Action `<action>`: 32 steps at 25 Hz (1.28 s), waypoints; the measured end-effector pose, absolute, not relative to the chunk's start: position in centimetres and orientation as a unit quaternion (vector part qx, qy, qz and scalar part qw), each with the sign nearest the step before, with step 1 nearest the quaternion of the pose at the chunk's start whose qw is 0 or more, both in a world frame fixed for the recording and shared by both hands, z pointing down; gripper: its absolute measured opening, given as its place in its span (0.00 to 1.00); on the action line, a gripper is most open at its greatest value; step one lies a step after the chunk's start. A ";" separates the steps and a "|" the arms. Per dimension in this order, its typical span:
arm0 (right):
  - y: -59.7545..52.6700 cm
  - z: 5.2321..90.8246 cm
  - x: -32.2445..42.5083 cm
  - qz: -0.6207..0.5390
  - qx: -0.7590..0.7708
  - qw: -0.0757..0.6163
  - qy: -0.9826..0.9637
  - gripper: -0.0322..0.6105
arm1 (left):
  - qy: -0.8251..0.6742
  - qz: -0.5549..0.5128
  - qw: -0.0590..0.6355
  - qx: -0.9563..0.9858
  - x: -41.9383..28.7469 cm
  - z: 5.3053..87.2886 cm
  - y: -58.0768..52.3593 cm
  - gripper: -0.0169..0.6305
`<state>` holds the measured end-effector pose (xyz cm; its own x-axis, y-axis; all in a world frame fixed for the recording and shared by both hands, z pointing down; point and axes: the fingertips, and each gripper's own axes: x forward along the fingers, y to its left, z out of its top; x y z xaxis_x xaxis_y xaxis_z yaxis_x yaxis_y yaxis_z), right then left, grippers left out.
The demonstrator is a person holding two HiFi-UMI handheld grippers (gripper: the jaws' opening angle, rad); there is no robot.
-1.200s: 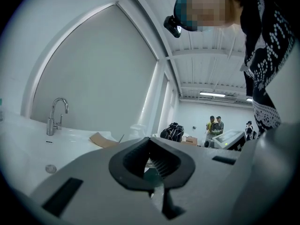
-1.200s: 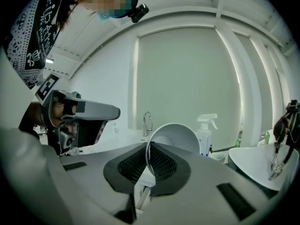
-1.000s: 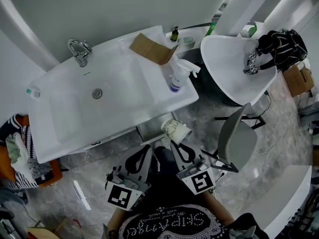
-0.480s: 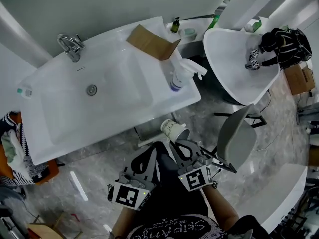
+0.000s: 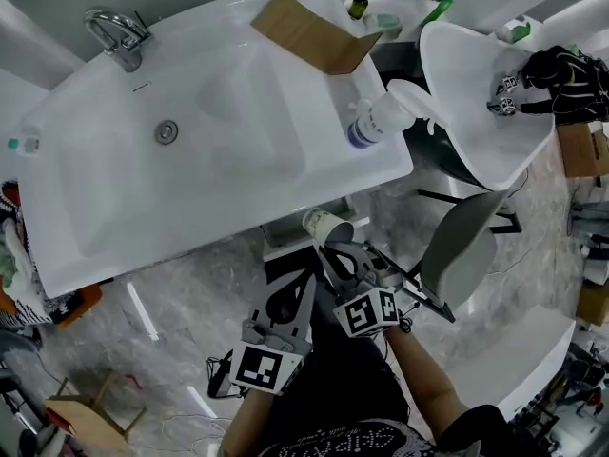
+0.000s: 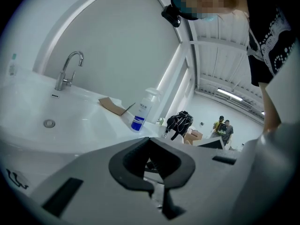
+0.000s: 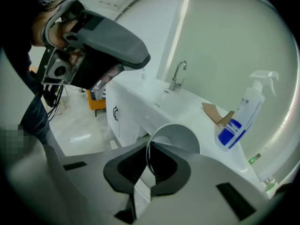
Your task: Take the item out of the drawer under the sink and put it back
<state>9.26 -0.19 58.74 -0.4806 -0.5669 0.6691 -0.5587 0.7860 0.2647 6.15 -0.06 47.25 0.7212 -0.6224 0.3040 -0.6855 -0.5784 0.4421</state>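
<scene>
1. Head view shows the paper cup (image 5: 326, 227) clamped in my right tool (image 5: 335, 251), just off the front edge of the sink (image 5: 238, 241) and clear of it.
2. Right gripper view settles the grip. The jaws are clenched on one side of the cup's wall at the rim, so the cup (image 7: 177, 136) lies on its side with its mouth turned back toward the camera. I judge a wall pinch is used because the cup is too light and soft to squeeze across its width.
3. My left tool (image 5: 303, 284) is closed on nothing. It hangs beside the right one, probably kept free for the drawer.
4. The cabinet front (image 7: 108, 108) with its dark handle sits under the bench, below and to the left of the cup. I cannot tell whether the drawer is open.
5. The spray bottle (image 5: 373, 122) and cardboard (image 5: 314, 31) stand on the bench's far side, well apart from the cup, so they shouldn't interfere.
6. The cup is out, so I judge the return comes next.
</scene>
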 end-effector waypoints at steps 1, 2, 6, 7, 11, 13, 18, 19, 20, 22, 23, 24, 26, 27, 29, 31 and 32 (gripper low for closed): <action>-0.4 59.5 9.1 -0.002 0.321 0.397 -0.860 0.09 | -0.373 0.053 0.274 0.885 6.1 47.5 -0.3 0.03; -0.5 60.4 9.2 0.001 0.315 0.403 -0.859 0.09 | -0.376 0.050 0.274 0.884 6.2 47.8 -0.5 0.03; -0.8 63.8 9.7 0.006 0.301 0.427 -0.852 0.09 | -0.377 0.057 0.279 0.881 6.4 49.4 -0.3 0.03; -1.1 64.5 9.7 0.006 0.297 0.434 -0.850 0.09 | -0.376 0.060 0.281 0.881 6.5 49.8 -0.3 0.03; -2.2 66.9 9.3 0.009 0.278 0.457 -0.845 0.09 | -0.370 0.076 0.288 0.880 6.8 51.9 -0.2 0.03; -2.6 68.2 9.0 0.008 0.265 0.470 -0.842 0.09 | -0.365 0.088 0.294 0.879 6.9 53.1 -0.1 0.03; -3.1 71.5 8.5 0.016 0.226 0.504 -0.834 0.09 | -0.362 0.106 0.309 0.873 6.7 55.1 0.1 0.03; -3.2 72.2 8.5 0.018 0.221 0.509 -0.832 0.09 | -0.363 0.108 0.311 0.872 6.7 55.4 0.2 0.03; -3.3 72.9 8.5 0.020 0.215 0.515 -0.830 0.09 | -0.364 0.108 0.313 0.871 6.6 55.6 0.4 0.03; -3.5 74.2 8.4 0.022 0.203 0.526 -0.825 0.09 | -0.367 0.101 0.315 0.869 6.7 55.9 0.5 0.03; -3.5 74.8 8.4 0.024 0.196 0.532 -0.823 0.09 | -0.370 0.094 0.318 0.868 6.7 55.9 0.4 0.03; -3.4 75.3 8.4 0.027 0.188 0.539 -0.821 0.09 | -0.376 0.086 0.322 0.865 6.7 55.8 0.3 0.03; -2.9 76.4 8.5 0.031 0.169 0.556 -0.813 0.09 | -0.382 0.078 0.328 0.860 6.7 55.7 0.5 0.03; -2.7 76.9 8.6 0.029 0.161 0.563 -0.810 0.09 | -0.384 0.077 0.331 0.859 6.7 55.7 0.7 0.03; -3.0 77.8 8.6 0.014 0.155 0.570 -0.807 0.09 | -0.386 0.076 0.334 0.857 6.8 55.9 1.0 0.03; -4.2 77.6 7.9 -0.005 0.159 0.565 -0.809 0.09 | -0.389 0.074 0.338 0.854 6.9 56.1 1.2 0.03; -4.6 77.6 7.5 -0.011 0.157 0.564 -0.811 0.09 | -0.391 0.073 0.340 0.852 6.9 56.2 1.3 0.03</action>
<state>7.51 -4.56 77.58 -0.3151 -0.2666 0.9109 -0.2414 0.9507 0.1947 6.89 1.27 56.20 0.6834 -0.6167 0.3906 -0.7163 -0.4632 0.5219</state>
